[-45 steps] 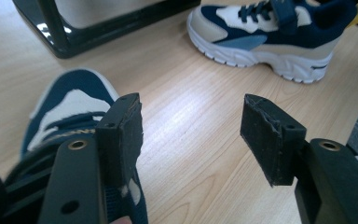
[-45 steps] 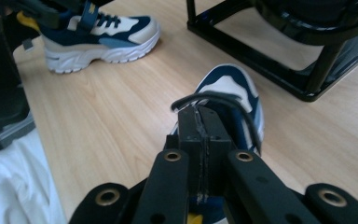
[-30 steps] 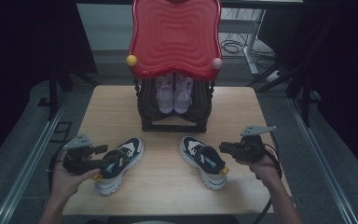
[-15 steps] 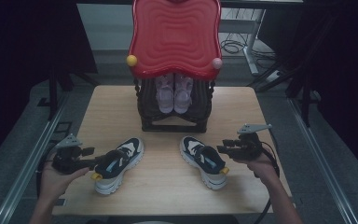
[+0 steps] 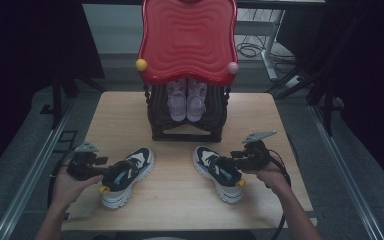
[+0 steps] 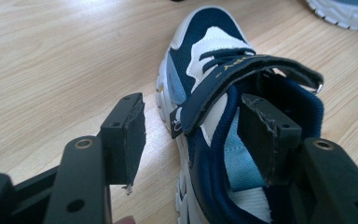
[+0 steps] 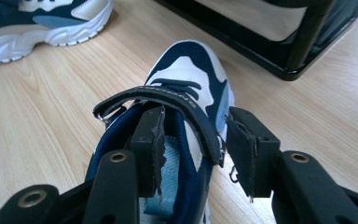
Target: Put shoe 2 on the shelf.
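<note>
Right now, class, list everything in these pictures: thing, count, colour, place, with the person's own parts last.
Sneakers: 2, navy and white; left sneaker and right sneaker on the table's near half.
Rack: 1, black, table's far middle.
Pink shoes: 2, inside the rack.
Red top: 1, over the rack, a yellow and a pink ball at its corners.
Table: 1, light wood.
Left gripper: black, open, one jaw inside the left sneaker.
Right gripper: black, open, one jaw inside the right sneaker.

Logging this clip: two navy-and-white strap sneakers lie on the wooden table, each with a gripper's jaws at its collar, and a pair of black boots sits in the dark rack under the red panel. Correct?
Not quite: the pair in the dark rack is pale lilac sandals, not black boots, as the high view shows. The rest stands.
</note>
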### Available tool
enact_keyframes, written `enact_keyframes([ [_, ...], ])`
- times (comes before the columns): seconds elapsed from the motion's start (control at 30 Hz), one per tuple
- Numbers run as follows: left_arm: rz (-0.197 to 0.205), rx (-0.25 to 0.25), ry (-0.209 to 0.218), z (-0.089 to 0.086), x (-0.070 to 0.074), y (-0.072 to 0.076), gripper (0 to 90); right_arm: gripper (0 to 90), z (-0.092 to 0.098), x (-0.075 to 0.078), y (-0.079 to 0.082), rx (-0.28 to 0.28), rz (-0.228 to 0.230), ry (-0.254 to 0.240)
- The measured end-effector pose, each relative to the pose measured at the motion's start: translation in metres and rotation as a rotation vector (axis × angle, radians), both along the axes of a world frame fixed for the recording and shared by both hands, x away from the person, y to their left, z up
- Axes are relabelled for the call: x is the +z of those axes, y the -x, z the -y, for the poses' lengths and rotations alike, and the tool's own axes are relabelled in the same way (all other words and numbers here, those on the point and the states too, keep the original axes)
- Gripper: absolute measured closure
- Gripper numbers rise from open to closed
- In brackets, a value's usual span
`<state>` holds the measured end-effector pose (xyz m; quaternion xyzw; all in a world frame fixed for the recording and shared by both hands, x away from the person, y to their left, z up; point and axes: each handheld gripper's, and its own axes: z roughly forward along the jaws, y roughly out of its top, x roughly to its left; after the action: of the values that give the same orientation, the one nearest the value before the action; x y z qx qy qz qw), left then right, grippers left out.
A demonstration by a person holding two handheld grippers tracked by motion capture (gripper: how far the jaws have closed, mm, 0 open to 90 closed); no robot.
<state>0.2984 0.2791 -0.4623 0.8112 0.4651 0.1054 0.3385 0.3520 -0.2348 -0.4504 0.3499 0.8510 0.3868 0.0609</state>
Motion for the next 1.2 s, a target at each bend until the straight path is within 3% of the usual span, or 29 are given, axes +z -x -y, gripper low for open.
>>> enact_keyframes([
  [0.23,-0.022,-0.023,-0.04,0.008,-0.006,-0.005,44.7,58.0,-0.008,-0.007,-0.006,0.019,-0.03,0.047],
  [0.67,-0.057,-0.043,-0.061,0.009,-0.009,-0.012,52.7,62.4,-0.018,-0.016,-0.013,0.023,-0.052,0.131],
  [0.8,-0.073,-0.067,-0.102,0.013,-0.009,-0.014,55.9,63.7,-0.022,-0.016,-0.014,0.03,-0.047,0.155],
  [1.07,-0.101,-0.095,-0.098,0.014,-0.01,-0.016,63.9,65.9,-0.026,-0.015,-0.016,0.038,-0.066,0.197],
  [1.2,-0.115,-0.097,-0.104,0.015,-0.01,-0.018,62.1,65.2,-0.028,-0.017,-0.018,0.047,-0.086,0.216],
])
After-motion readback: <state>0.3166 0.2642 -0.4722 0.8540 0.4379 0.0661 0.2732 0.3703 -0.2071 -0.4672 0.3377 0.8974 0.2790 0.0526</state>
